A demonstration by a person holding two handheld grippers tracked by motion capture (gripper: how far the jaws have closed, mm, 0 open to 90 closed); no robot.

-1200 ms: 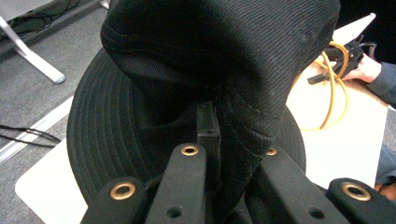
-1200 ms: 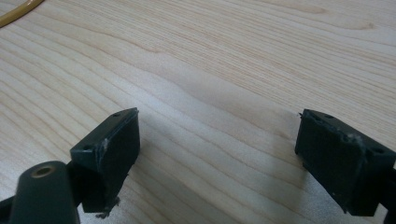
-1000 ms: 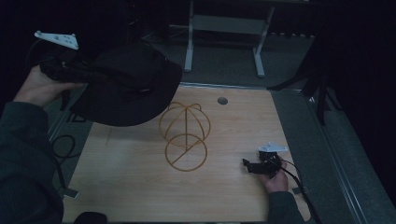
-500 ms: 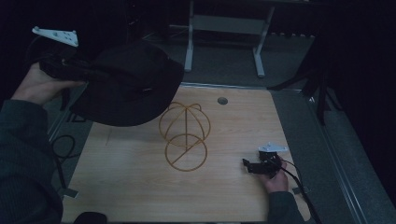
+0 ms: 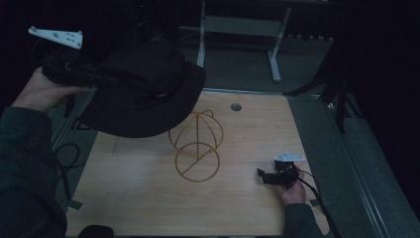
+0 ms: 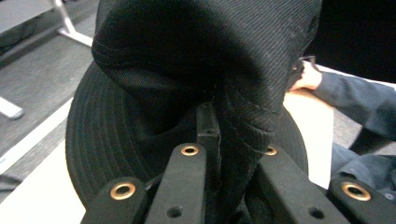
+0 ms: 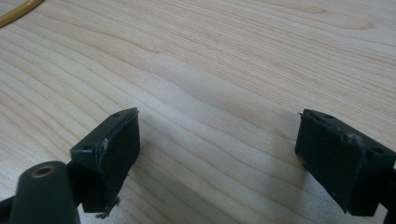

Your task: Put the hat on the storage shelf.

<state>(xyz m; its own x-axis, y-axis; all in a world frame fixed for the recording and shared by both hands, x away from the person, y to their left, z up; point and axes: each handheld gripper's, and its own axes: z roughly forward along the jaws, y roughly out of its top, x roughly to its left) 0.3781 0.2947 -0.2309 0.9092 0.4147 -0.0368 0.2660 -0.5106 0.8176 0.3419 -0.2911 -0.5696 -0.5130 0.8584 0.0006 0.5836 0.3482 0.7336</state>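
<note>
A black bucket hat [image 5: 143,94] hangs in the air over the table's far left corner, its brim just left of a gold wire stand [image 5: 196,146] that rises from the wooden table [image 5: 148,198]. My left gripper [image 5: 113,82] comes in level from the left and is shut on the hat. In the left gripper view the hat's cloth [image 6: 187,56] is bunched between the jaws of the left gripper [image 6: 229,135]. My right gripper [image 5: 261,174] rests on the table at the right. In the right gripper view it [image 7: 219,140] is open, with bare wood between its pads [image 7: 116,140].
A round cable hole [image 5: 236,106] lies near the table's far edge. A grey metal frame [image 5: 237,29] stands on the floor beyond, and a dark tripod [image 5: 341,94] to the right. A cable [image 5: 64,158] loops beside the table's left edge.
My left hand has crept slightly up and left with the hat still held. The right gripper has stayed where it was.
</note>
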